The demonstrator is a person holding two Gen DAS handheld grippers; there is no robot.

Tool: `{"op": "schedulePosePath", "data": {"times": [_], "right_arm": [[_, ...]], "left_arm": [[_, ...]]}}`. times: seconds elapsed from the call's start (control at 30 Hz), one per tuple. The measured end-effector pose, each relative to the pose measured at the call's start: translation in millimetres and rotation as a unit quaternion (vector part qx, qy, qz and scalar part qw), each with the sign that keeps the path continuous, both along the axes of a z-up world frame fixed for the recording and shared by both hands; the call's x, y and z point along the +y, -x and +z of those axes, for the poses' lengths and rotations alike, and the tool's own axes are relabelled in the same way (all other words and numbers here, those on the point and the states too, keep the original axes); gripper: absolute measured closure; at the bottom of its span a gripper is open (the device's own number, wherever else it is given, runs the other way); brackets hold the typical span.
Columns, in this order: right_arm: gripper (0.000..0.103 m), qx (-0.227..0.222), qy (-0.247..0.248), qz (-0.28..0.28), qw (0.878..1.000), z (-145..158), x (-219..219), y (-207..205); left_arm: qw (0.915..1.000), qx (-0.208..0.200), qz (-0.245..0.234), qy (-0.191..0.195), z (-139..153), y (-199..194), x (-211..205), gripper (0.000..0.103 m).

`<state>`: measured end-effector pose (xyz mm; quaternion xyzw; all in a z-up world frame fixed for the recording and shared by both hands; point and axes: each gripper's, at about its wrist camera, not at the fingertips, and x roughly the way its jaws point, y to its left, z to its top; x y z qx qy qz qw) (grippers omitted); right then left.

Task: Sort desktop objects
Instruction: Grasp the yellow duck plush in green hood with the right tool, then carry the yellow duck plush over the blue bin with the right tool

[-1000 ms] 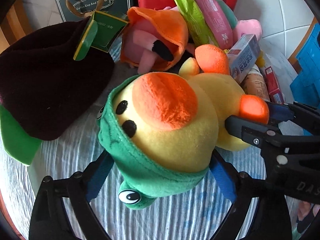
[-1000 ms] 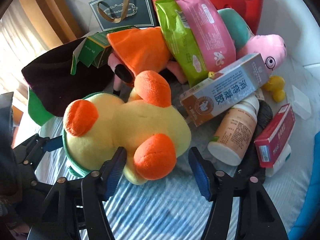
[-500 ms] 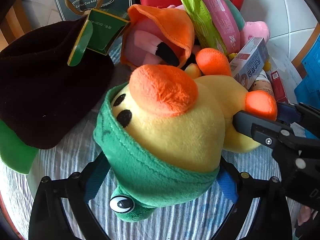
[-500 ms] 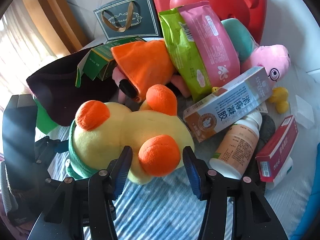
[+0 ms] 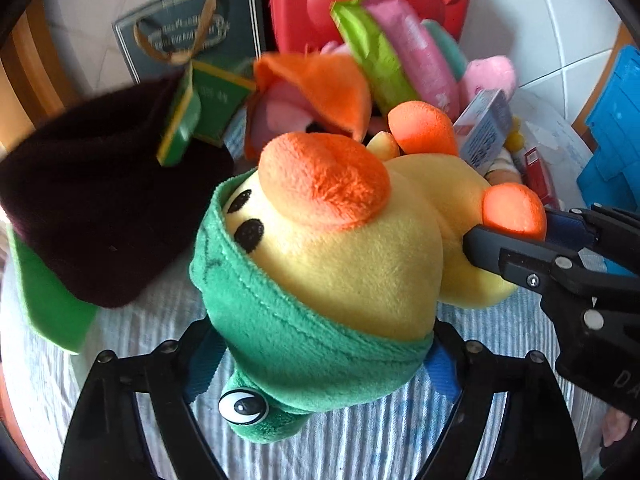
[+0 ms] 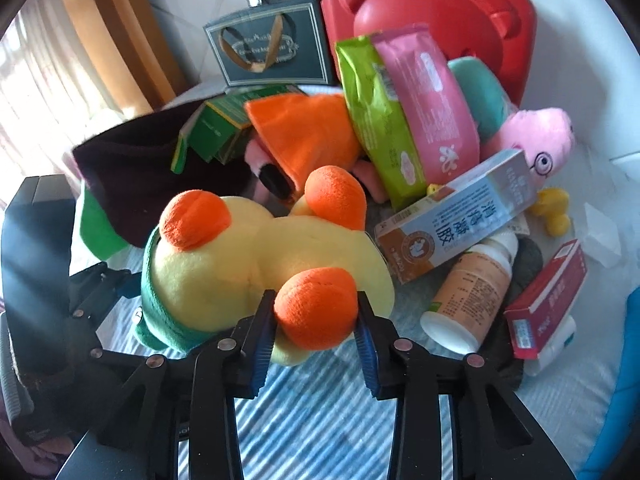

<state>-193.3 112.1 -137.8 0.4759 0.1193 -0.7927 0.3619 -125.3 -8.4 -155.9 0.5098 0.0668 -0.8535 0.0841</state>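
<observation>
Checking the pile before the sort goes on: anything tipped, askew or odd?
Yes. The white-capped bottle lies on its side, partly under the long tube carton, which rests slanted across it. The green carton sits tilted with its flap open. No spill or damage visible.

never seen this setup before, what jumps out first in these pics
A big yellow plush duck with an orange beak and green frog hood fills the foreground; the left gripper is closing around its head and the right gripper on one orange foot. Behind it, a red plastic case tops a heap of toys and boxes.
</observation>
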Motion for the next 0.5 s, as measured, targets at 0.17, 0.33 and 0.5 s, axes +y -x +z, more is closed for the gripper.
{"op": "schedulePosePath", "data": {"times": [0.17,0.33,0.5], "right_arm": [[0.067,0.025,0.017,-0.001,1.0,30,7,-14],[0.067,0.058,0.032,-0.007,0.998,63,16,-35],[0.067,0.096,0.046,-0.019,0.994,103,35,-58]], "left_arm": [[0.9994,0.033,-0.005,0.009,24,-4,2,0.018],[0.9966,0.073,-0.015,0.034,60,-17,13,0.018],[0.9923,0.113,-0.032,0.039,102,-37,22,0.018]]}}
